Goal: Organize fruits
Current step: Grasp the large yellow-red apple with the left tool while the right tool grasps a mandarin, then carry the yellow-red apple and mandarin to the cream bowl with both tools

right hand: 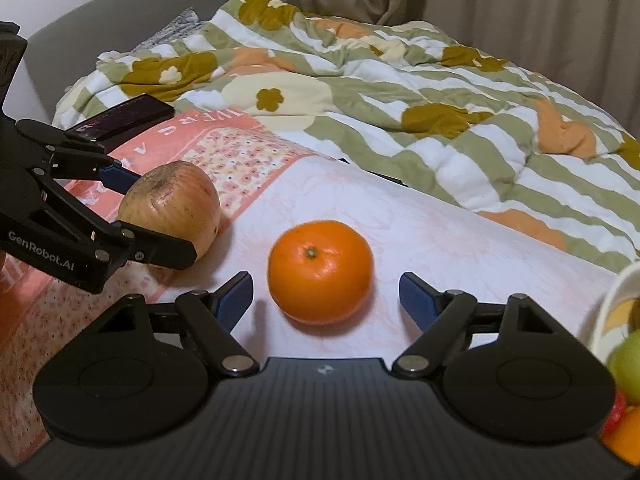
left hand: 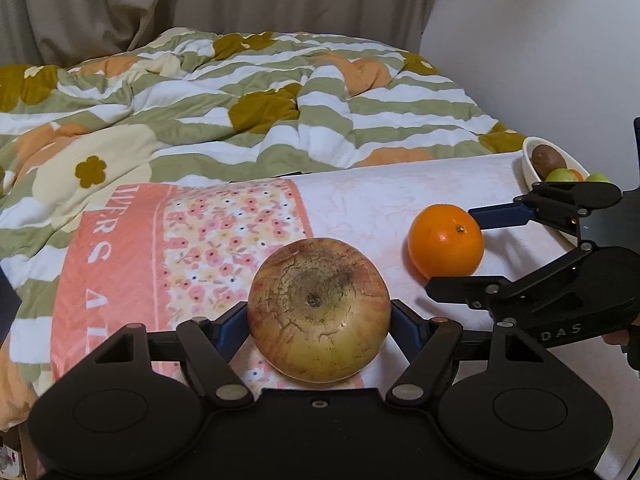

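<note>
A yellow-red apple point(left hand: 319, 308) rests on a pink flowered cloth point(left hand: 120, 264), stem hollow facing the camera. My left gripper point(left hand: 320, 318) has its blue pads pressed against both sides of the apple; the right wrist view shows the left gripper point(right hand: 158, 216) coming in from the left around the apple point(right hand: 170, 210). To the right sits an orange point(right hand: 320, 272) on the pale part of the cloth. My right gripper point(right hand: 326, 292) straddles it, open, with a gap showing on each side. In the left wrist view the right gripper point(left hand: 451, 252) flanks the orange point(left hand: 445, 240).
A white bowl point(left hand: 530, 170) at the right edge holds a kiwi point(left hand: 546, 158) and several green and orange fruits; it shows as a bowl rim point(right hand: 612, 300) in the right wrist view. A rumpled striped quilt point(left hand: 280, 100) lies behind. A flat black device point(right hand: 120, 118) lies at the cloth's far left.
</note>
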The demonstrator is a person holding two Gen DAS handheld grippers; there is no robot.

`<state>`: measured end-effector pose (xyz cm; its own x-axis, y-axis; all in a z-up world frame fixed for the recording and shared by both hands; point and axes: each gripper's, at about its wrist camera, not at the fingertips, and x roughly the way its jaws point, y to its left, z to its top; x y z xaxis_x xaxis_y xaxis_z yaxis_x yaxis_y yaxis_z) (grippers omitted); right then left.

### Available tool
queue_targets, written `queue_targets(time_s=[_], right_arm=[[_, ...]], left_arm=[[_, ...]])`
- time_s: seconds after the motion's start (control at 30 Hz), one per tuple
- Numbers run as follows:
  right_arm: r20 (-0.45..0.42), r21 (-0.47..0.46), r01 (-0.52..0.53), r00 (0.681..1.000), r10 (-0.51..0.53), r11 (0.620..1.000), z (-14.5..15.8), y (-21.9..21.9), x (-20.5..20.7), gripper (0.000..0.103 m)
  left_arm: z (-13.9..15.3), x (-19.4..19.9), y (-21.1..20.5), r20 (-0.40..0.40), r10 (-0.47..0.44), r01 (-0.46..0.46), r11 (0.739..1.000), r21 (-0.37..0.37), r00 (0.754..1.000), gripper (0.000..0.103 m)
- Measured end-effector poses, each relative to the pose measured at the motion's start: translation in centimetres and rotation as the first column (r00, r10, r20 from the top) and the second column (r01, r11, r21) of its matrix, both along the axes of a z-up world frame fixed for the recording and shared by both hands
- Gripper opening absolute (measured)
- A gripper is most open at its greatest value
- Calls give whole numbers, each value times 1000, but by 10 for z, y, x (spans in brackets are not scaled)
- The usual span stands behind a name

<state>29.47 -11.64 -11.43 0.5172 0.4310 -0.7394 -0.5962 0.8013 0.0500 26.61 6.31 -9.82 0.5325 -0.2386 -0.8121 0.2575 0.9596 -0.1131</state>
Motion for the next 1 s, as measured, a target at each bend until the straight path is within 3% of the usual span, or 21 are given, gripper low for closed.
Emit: queue_targets(time_s=[0.17,0.23,0.5,0.73,1.0], right_arm=[[13,-17,0,1000,1,1000,-3,8,1,84],[28,-21,10,1000,-10,1000,-2,9,1,75],[46,5,59,997,-59,998,11,2,-13,74],[108,2,137,985,-136,991,42,-7,-44,74],[110,13,252,961,-252,968,77,-32,-83,74]], left_arm=[[1,-3,2,3,17,-17,1000,6,1000,77],[2,-6,4,3,24,-24,1000,2,1000,77],[16,-21,6,33,46,-46,999,-5,998,77],[45,-43,4,98,67,-65,997,-29,993,77],[74,-72,-9,157,46,-38,998,-55,987,77]])
